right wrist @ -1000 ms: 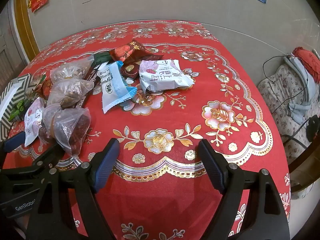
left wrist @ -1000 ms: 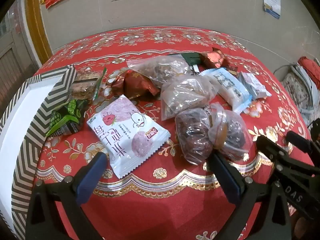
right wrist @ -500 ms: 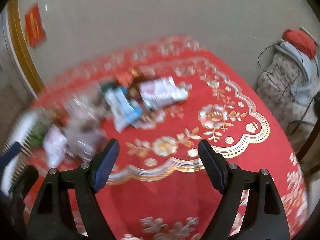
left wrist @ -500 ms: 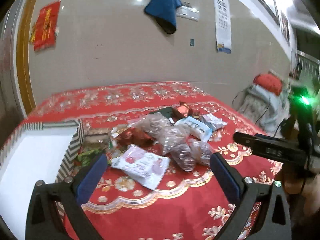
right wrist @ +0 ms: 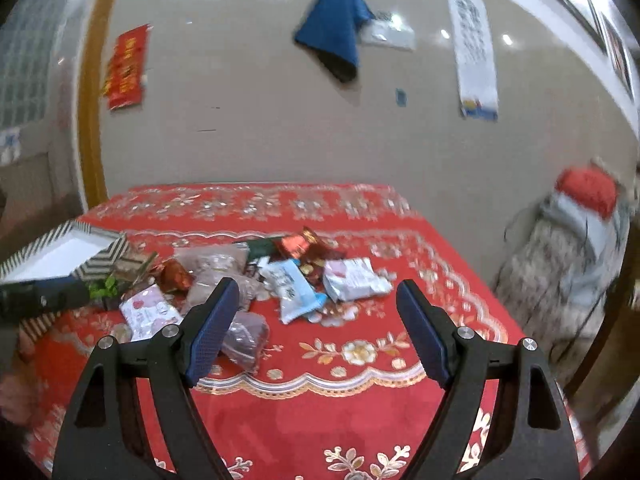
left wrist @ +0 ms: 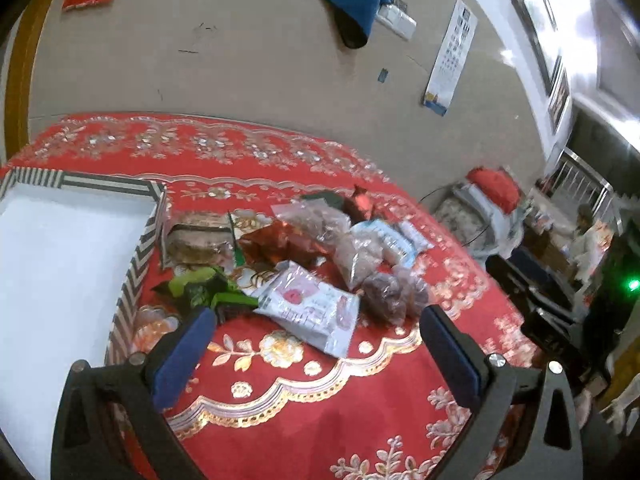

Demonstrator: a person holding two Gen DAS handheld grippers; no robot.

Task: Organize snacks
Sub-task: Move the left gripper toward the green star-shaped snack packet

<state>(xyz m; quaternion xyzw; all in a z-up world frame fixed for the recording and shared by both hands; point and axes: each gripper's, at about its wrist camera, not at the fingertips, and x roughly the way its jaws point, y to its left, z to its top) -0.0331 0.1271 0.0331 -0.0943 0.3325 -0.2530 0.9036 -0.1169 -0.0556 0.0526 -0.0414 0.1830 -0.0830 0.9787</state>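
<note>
A pile of snack packets lies on the red tablecloth (left wrist: 304, 412). In the left wrist view I see a white-and-pink packet (left wrist: 310, 307), a green packet (left wrist: 200, 286), clear bags of dark snacks (left wrist: 390, 292), a red foil packet (left wrist: 280, 242) and a blue-white packet (left wrist: 384, 240). A white box with a striped rim (left wrist: 138, 256) stands at the left. My left gripper (left wrist: 316, 344) is open and empty, held above the table short of the pile. My right gripper (right wrist: 316, 318) is open and empty, short of the blue-white packet (right wrist: 290, 284) and a white packet (right wrist: 354, 280).
The table's near edge runs just below both grippers. The right edge of the table (right wrist: 472, 280) drops to a chair with clothes and a red cushion (right wrist: 586, 192). A beige wall (right wrist: 248, 92) stands behind the table. The left gripper shows at the left of the right wrist view (right wrist: 36, 296).
Both grippers have lifted and pulled back from the snack pile, and now look more level across the table. Both stay open and empty. The snacks have not moved.
</note>
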